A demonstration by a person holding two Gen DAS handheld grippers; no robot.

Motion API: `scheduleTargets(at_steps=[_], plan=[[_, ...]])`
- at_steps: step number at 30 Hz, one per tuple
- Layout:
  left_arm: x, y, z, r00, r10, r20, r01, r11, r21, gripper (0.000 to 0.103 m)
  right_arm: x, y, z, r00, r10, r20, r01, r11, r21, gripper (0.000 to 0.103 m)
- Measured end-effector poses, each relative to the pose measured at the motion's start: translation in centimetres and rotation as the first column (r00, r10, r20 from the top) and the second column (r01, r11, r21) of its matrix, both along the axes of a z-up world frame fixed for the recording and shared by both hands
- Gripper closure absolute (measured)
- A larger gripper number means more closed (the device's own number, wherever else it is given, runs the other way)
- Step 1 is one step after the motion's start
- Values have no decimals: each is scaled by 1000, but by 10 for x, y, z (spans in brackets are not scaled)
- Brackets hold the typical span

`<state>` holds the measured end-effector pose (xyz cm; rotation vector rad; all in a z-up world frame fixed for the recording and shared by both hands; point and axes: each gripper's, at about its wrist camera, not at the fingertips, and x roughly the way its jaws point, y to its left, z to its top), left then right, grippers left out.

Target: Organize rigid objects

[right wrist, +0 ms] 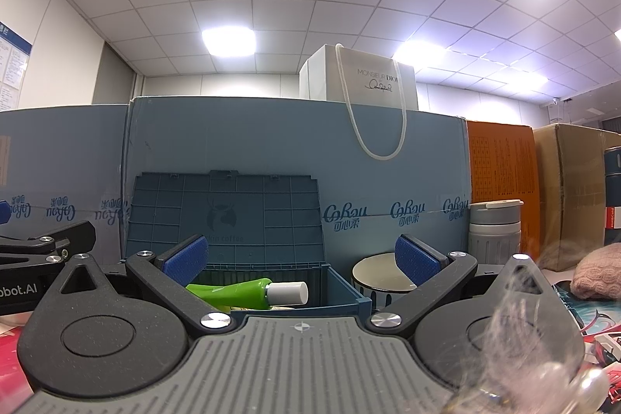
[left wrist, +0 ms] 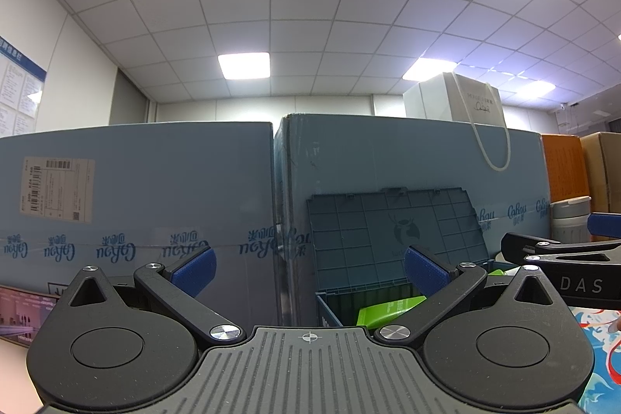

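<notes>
A blue plastic storage box [right wrist: 341, 293] stands in front of me with its ribbed lid [right wrist: 225, 216] propped open against the cartons. Inside lies a green tube with a white cap [right wrist: 252, 290]. In the left wrist view the same box [left wrist: 330, 309] shows a green item [left wrist: 388, 309] in it, under the raised lid [left wrist: 392, 235]. My right gripper [right wrist: 300, 260] is open just before the box, nothing between its blue pads. My left gripper [left wrist: 308, 266] is open too, to the left of the box. A white bowl with a dark rim [right wrist: 382, 278] sits right of the box.
Tall blue cartons [right wrist: 271, 142] wall off the back, with a white paper bag [right wrist: 361, 80] on top. A grey lidded cup [right wrist: 495, 231], an orange box [right wrist: 500, 173], a brown carton [right wrist: 570, 181] and a pink knitted item [right wrist: 597, 270] stand at the right.
</notes>
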<state>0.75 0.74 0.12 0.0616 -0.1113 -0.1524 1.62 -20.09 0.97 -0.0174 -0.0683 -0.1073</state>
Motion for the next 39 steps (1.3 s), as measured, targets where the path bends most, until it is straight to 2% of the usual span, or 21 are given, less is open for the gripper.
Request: scheduleTargets(at_steps=[39], plan=[[1, 0, 0, 1000, 0, -16, 0, 1000, 5, 0, 1, -1, 1, 1000, 6, -18, -6, 1000, 2, 0]])
